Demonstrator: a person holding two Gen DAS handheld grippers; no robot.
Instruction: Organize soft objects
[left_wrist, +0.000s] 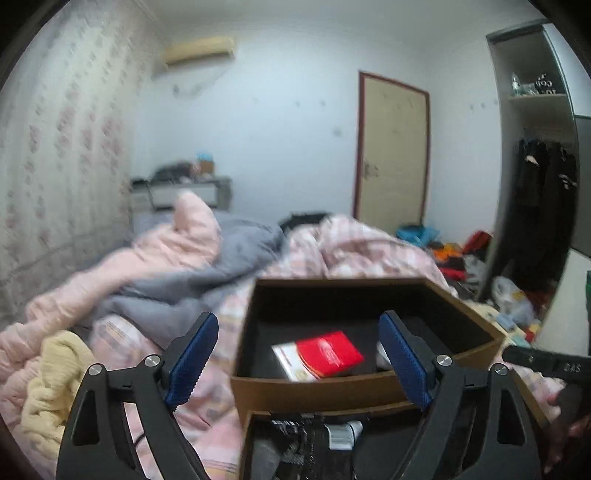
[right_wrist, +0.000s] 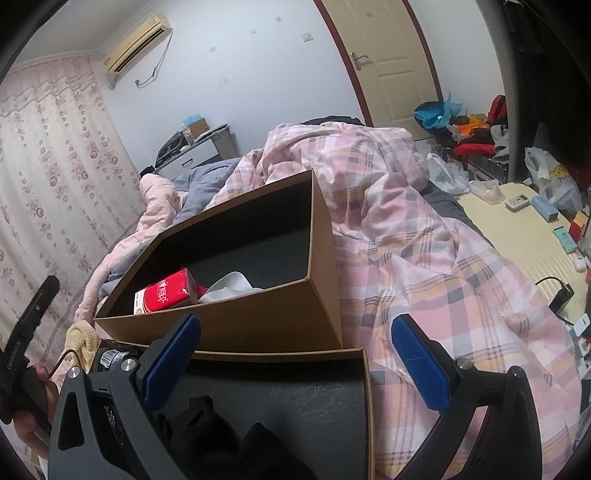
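Left wrist view first: the left gripper (left_wrist: 297, 363) has its jaws spread wide with nothing between them, hanging over the near edge of a brown cardboard box (left_wrist: 317, 393) with a black lining that sits on the bed. Inside that box, a red and white tissue pack (left_wrist: 319, 354) lies flat on the bottom, with a bit of white cloth (left_wrist: 382, 356) just to its right, mostly hidden behind the right blue pad. A second box (left_wrist: 258, 424) sits nearer the camera, touching the first one, with dark stuff inside that I can't make out. To the left on the bed there's a yellow knit cloth (left_wrist: 51, 380), a pink fleece blanket (left_wrist: 155, 251) and a grey blanket (left_wrist: 207, 280), all crumpled. The pink plaid duvet (left_wrist: 354, 247) is bunched up behind the box. The whole view is a bit blurry. At the right edge the other gripper's black handle pokes in.

Right wrist view: the right gripper (right_wrist: 295, 363) also has its jaws wide apart and empty, sitting above the near box (right_wrist: 365, 387), where a black soft item (right_wrist: 207, 417) lies on the dark bottom. The far box is right behind it, touching, with the tissue pack and white cloth side by side at its near left end. The plaid duvet spreads off to the right. A hand (right_wrist: 35, 406) on the other handle shows at the far left.
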